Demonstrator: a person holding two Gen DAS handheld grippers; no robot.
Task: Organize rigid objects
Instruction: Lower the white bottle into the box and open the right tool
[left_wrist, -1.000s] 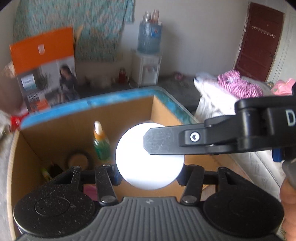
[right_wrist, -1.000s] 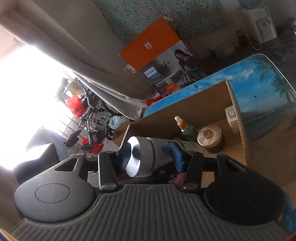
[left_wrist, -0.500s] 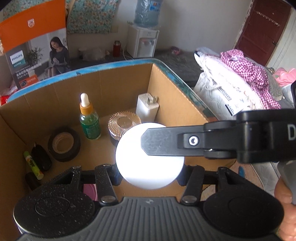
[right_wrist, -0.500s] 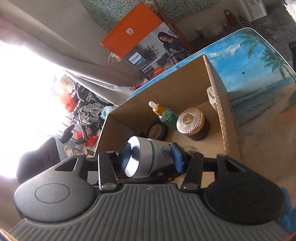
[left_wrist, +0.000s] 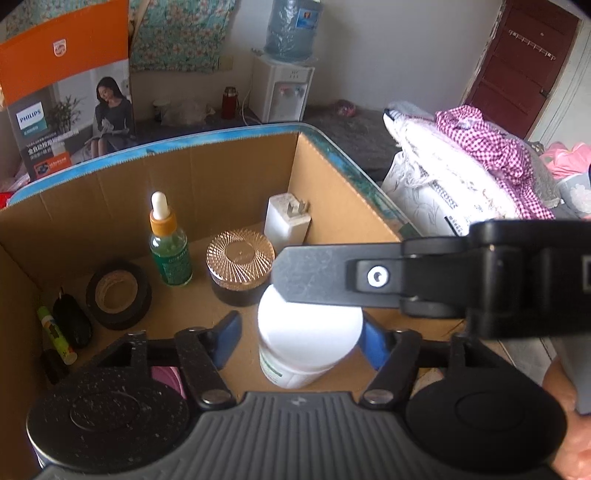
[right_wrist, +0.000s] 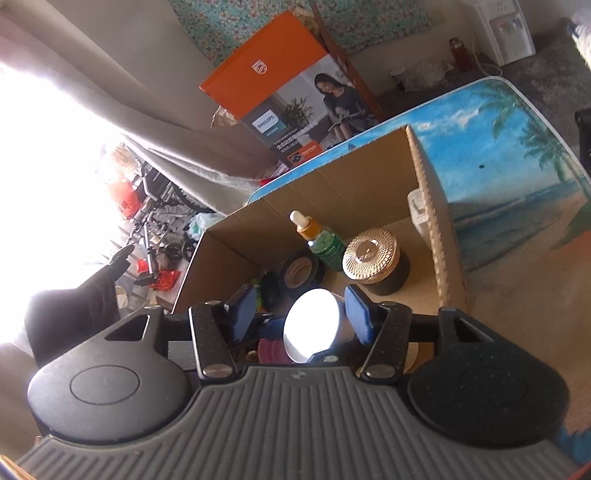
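Cardboard box (left_wrist: 236, 192) on the bench, contents left to right: green stick (left_wrist: 55, 334), black tape roll (left_wrist: 118, 295), dropper bottle (left_wrist: 168, 245), gold-lidded jar (left_wrist: 240, 266), white charger (left_wrist: 286, 218).

White bottle (left_wrist: 308, 339): upright, low in the box, near front wall, just before the jar.

Left tool (left_wrist: 299, 343): opening, pads astride the bottle, left pad clear.

Right tool (right_wrist: 301, 319): likewise opening, bottle between.

Handling: withdraw straight up; jar close behind, box wall right; open floor lies leftward.

White bottle (left_wrist: 308, 347) label — mostly hidden, unreadable
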